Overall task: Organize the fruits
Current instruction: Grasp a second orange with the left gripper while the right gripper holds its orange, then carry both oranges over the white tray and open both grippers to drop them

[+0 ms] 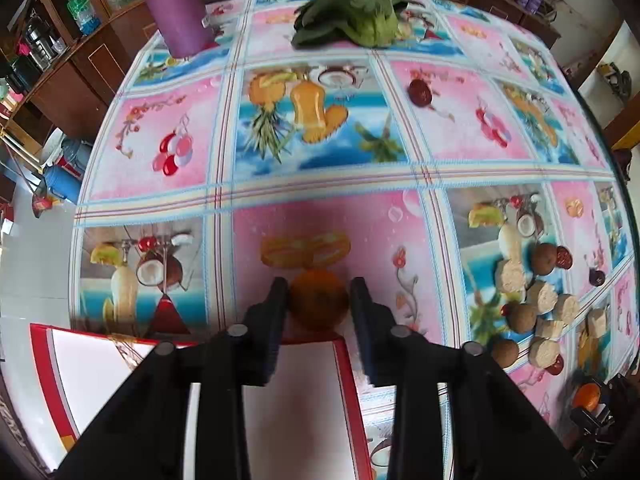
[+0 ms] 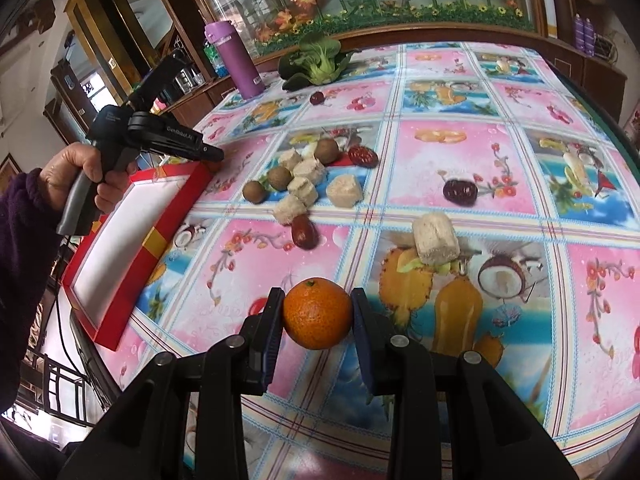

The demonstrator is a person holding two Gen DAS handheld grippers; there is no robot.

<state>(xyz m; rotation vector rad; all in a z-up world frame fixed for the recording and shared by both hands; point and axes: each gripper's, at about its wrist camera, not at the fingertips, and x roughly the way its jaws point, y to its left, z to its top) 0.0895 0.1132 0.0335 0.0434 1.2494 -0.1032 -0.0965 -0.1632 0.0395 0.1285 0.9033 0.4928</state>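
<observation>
Your right hand-held gripper (image 2: 318,314) clamps an orange (image 2: 318,314) above the worktop (image 2: 460,168); your left hand-held gripper (image 1: 319,300) holds a second orange (image 1: 319,300) at the red box's (image 2: 132,256) far rim. Judged step: loading; next, lower each fruit inside the box (interior bare). Loose fruits (image 2: 276,178) lie near; cabinets surround.

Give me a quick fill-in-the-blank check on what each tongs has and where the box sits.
1. The right tongs grip an ____ between their fingers.
2. The left tongs hold their orange fruit above the far edge of the red ____.
3. The bottle at the table's far side is ____ in colour.

Missing words: orange; box; purple
</observation>
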